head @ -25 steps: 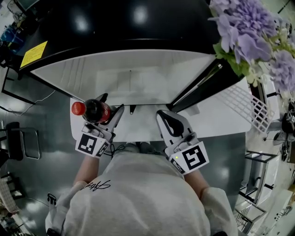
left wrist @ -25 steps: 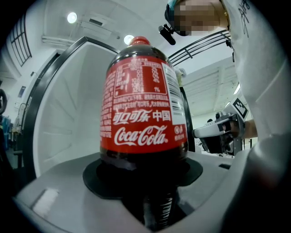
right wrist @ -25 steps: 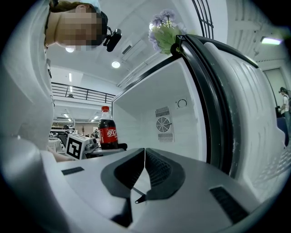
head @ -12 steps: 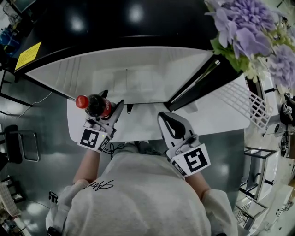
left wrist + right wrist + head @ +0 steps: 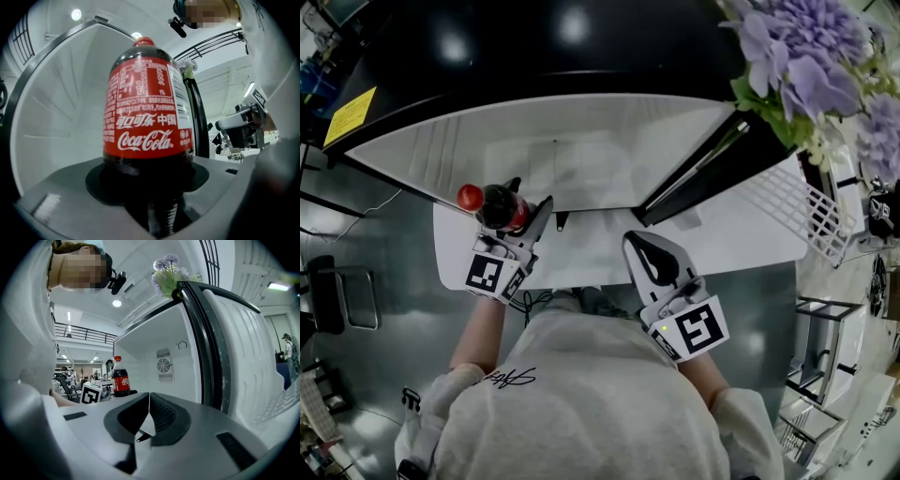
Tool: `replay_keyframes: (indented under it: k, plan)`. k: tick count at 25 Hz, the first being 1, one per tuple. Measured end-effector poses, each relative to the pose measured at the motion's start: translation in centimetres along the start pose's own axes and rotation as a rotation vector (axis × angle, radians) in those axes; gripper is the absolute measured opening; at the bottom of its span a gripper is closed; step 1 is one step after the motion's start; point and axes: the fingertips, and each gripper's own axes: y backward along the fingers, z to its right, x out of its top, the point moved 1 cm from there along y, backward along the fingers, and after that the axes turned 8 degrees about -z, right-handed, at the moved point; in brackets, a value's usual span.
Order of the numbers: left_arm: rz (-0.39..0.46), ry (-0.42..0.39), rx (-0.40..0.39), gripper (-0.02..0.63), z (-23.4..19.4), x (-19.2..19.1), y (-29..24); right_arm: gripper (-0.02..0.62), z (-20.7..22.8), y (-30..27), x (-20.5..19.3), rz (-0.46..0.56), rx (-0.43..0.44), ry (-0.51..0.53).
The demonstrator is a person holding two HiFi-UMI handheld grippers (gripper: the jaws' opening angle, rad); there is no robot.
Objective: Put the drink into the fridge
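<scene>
A dark cola bottle (image 5: pixel 497 205) with a red cap and red label stands upright in my left gripper (image 5: pixel 522 208), which is shut on its lower body. In the left gripper view the bottle (image 5: pixel 147 112) fills the frame, its base sunk between the grey jaws. It hangs at the left front edge of the open fridge's white interior (image 5: pixel 572 155). My right gripper (image 5: pixel 645 249) is shut and empty, held level in front of the fridge opening. In the right gripper view the jaws (image 5: pixel 149 405) meet, and the bottle (image 5: pixel 120 378) shows far left.
The fridge door (image 5: pixel 741 211) swings open to the right, with a black seal and white inner racks (image 5: pixel 797 211). Purple flowers (image 5: pixel 806 56) stand on top at the right. The fridge's back wall has a fan vent (image 5: pixel 163 365). Metal stools and clutter stand on the grey floor at both sides.
My left gripper has carried the bottle a little right and toward the fridge opening, and slightly lower. The right gripper has stayed almost in place.
</scene>
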Motion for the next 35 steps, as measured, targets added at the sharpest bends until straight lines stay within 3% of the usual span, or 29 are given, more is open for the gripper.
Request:
replay_keyframes:
  k: [35]
  plan:
    - [-0.058,-0.018,0.023,0.268,-2.9,-2.8,-6.0,0.014,1.9,0.3,0.5,-0.005,-0.048,0.016]
